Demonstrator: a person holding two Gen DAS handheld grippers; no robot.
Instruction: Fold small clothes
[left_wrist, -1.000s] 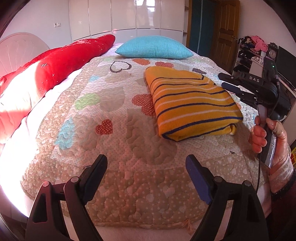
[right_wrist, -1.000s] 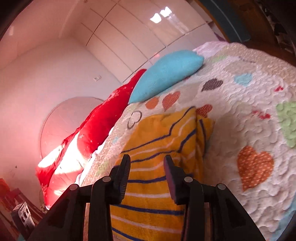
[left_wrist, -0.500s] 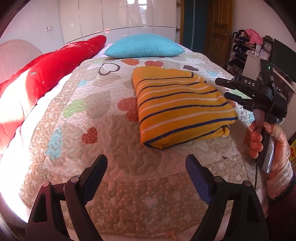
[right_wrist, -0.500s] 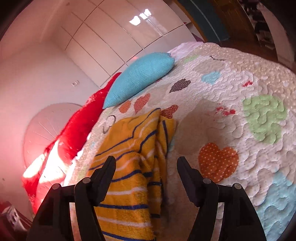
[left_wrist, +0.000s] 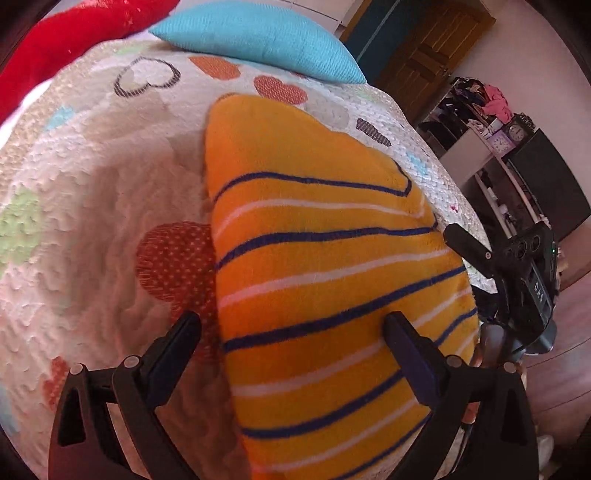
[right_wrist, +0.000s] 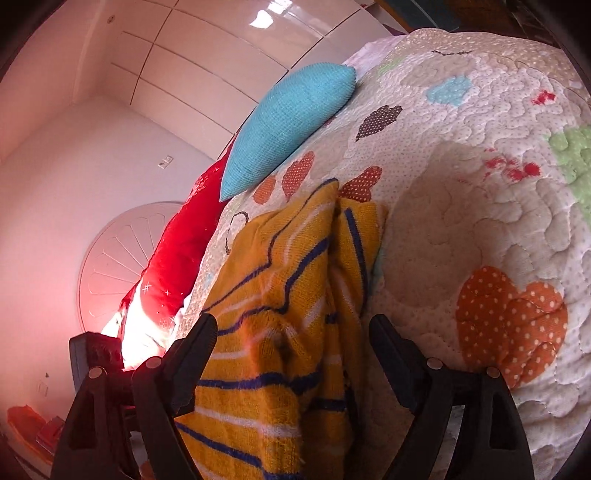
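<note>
- Warm, bright daylight, and a pinkish cast sits over both views.
- Glare blows out the red bolster (right_wrist: 147, 332).
- Ceiling light glints off the glossy cupboards (right_wrist: 266, 16).
- Fisheye bends the edges; corners go black.
- Slight softness up close.

One garment (left_wrist: 325, 280) — two pillows (left_wrist: 258, 37)

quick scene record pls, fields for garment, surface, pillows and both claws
garment: orange striped sweater, folded, lying flat
surface: quilted heart-pattern bedspread
pillows: turquoise pillow at the head of the bed, red bolster along the side
left claw: jaws opening, over the sweater's near edge, not gripping
right claw: jaws opening, sweater's folded edge between them, not pinched
fold state: looks folded into a compact rectangle
</note>
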